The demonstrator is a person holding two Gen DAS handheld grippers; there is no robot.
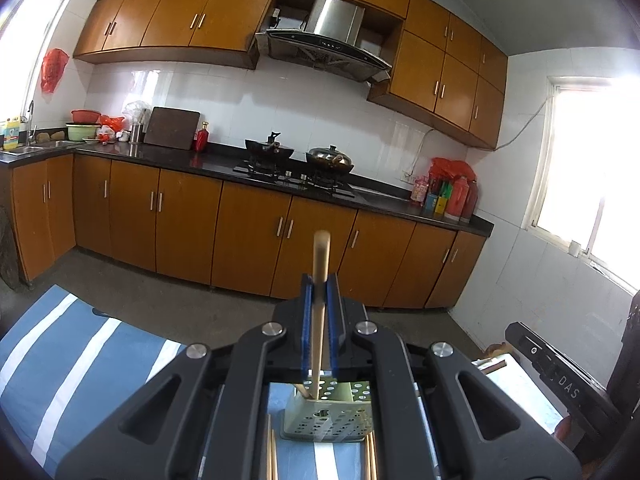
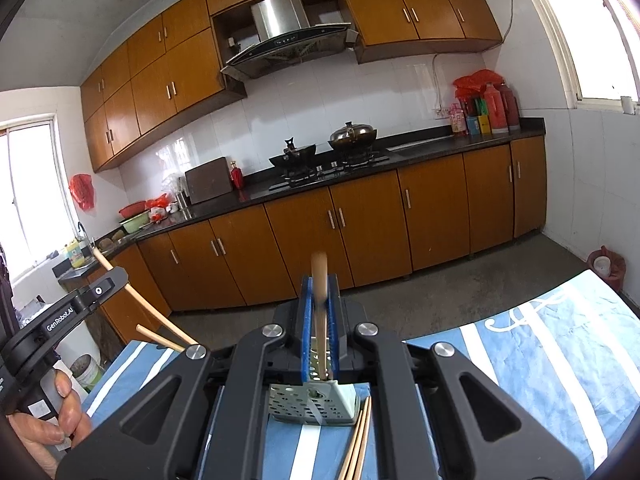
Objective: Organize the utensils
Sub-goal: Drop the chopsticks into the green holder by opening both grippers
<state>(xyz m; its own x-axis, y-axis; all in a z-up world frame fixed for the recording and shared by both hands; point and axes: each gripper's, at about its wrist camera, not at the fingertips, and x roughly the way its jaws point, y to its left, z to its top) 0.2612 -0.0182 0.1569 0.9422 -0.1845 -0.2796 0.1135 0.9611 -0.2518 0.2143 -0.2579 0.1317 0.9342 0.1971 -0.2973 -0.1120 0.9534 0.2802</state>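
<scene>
Just below both tongs, left [image 1: 319, 300] and right [image 2: 319, 300], each clamped on one upright chopstick [image 1: 320, 276] [image 2: 319, 280], stands the perforated holder [image 1: 326, 416] [image 2: 310, 404] (loose chopsticks [image 2: 358, 440] beside it on the striped surface [image 1: 80, 360]), apparently so each stick can drop in end-first.

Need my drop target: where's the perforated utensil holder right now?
In both wrist views the utensil holder stands on the blue striped cloth, just below the chopstick-holding fingers, loose chopsticks beside it.

Wooden kitchen cabinets [image 1: 256, 224], seemingly sunlit.
</scene>
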